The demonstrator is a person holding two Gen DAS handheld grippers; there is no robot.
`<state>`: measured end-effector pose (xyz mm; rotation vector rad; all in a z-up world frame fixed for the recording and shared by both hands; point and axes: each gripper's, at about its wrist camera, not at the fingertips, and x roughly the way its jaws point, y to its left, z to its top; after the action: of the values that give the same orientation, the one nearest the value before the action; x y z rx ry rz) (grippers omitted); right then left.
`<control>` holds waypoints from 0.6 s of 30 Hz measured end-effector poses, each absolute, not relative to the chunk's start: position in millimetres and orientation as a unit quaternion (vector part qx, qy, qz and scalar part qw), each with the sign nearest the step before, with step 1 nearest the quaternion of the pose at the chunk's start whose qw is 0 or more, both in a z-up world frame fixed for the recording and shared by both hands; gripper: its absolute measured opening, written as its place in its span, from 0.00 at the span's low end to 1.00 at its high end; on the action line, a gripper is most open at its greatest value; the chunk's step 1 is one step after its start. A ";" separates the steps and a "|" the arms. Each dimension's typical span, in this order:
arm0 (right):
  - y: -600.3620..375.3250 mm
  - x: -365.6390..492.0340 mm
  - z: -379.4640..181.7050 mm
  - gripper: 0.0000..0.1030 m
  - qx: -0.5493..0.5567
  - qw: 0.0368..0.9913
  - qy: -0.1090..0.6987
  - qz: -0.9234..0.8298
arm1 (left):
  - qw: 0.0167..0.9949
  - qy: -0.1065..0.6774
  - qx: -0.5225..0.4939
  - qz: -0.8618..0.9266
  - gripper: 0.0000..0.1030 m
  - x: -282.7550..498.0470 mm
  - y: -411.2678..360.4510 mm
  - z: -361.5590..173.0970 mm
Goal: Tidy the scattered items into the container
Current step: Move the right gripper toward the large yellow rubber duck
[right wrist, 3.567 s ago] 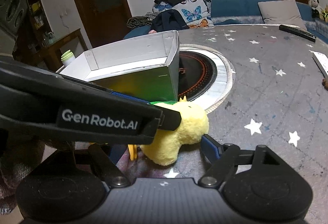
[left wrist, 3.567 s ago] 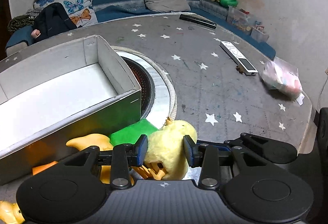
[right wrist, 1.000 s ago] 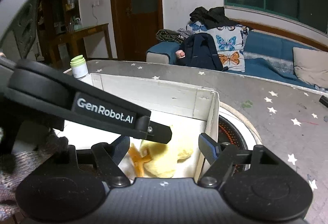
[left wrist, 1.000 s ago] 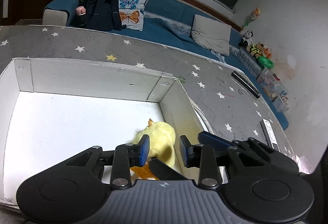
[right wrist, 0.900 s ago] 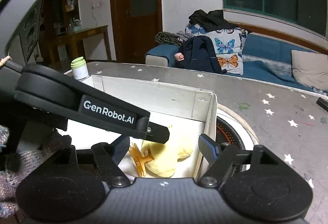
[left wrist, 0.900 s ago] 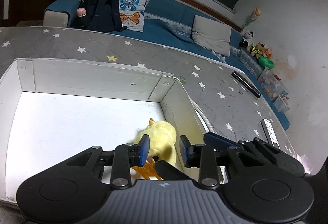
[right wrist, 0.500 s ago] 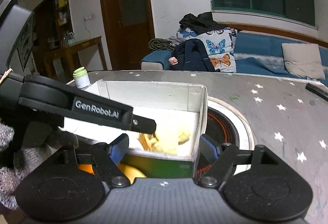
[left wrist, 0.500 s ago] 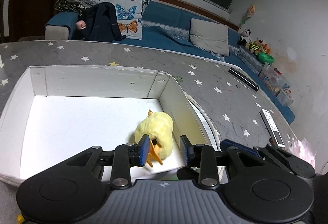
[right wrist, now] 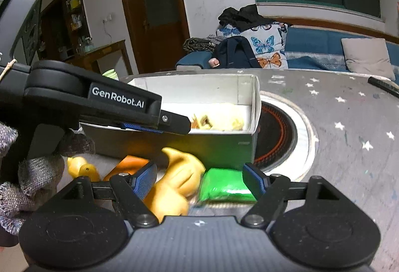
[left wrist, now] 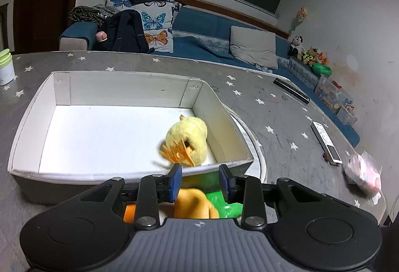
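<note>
A yellow plush chick (left wrist: pixel 188 142) with orange feet lies in the near right corner of the white cardboard box (left wrist: pixel 30 117); it also shows in the right wrist view (right wrist: pixel 224 120) inside the box (right wrist: pixel 254 107). My left gripper (left wrist: pixel 200 181) is open and empty, held above the box's near wall. My right gripper (right wrist: pixel 199 178) is open and empty over an orange-yellow toy (right wrist: pixel 179 179) and a green packet (right wrist: pixel 224 186) that lie on the table in front of the box. A small yellow duck (right wrist: pixel 79 167) and an orange piece (right wrist: pixel 127 165) lie to the left.
A round burner (right wrist: pixel 276 137) is set in the star-patterned table right of the box. A white remote (left wrist: pixel 325 141), a black remote (left wrist: pixel 291 94) and a plastic bag (left wrist: pixel 364 173) lie at the right. A white jar (left wrist: pixel 6 69) stands far left. A sofa runs behind.
My left gripper carried the plush chick from the table into the box, let it go and drew back over the near wall. My right gripper has lowered toward the toys in front of the box.
</note>
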<state>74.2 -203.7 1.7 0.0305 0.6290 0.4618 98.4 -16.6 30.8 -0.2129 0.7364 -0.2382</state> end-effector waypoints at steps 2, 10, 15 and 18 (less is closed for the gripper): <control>-202.9 70.3 -0.1 0.75 0.018 0.923 0.311 0.225 | 0.921 0.359 -0.101 -0.114 0.34 94.4 -15.9 29.1; -197.5 59.7 -4.9 0.75 0.022 0.919 0.321 0.227 | 0.918 0.371 -0.100 -0.101 0.34 84.3 -9.5 21.6; -193.9 55.6 -7.0 0.75 0.023 0.918 0.323 0.230 | 0.916 0.379 -0.094 -0.092 0.34 80.3 -7.4 18.0; -191.5 53.3 -8.7 0.75 0.020 0.916 0.326 0.232 | 0.914 0.385 -0.093 -0.088 0.34 77.9 -4.8 15.5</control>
<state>53.3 -191.5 -8.7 0.0420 0.6704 0.4770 77.9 -4.8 15.5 -0.1914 0.7927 -0.1818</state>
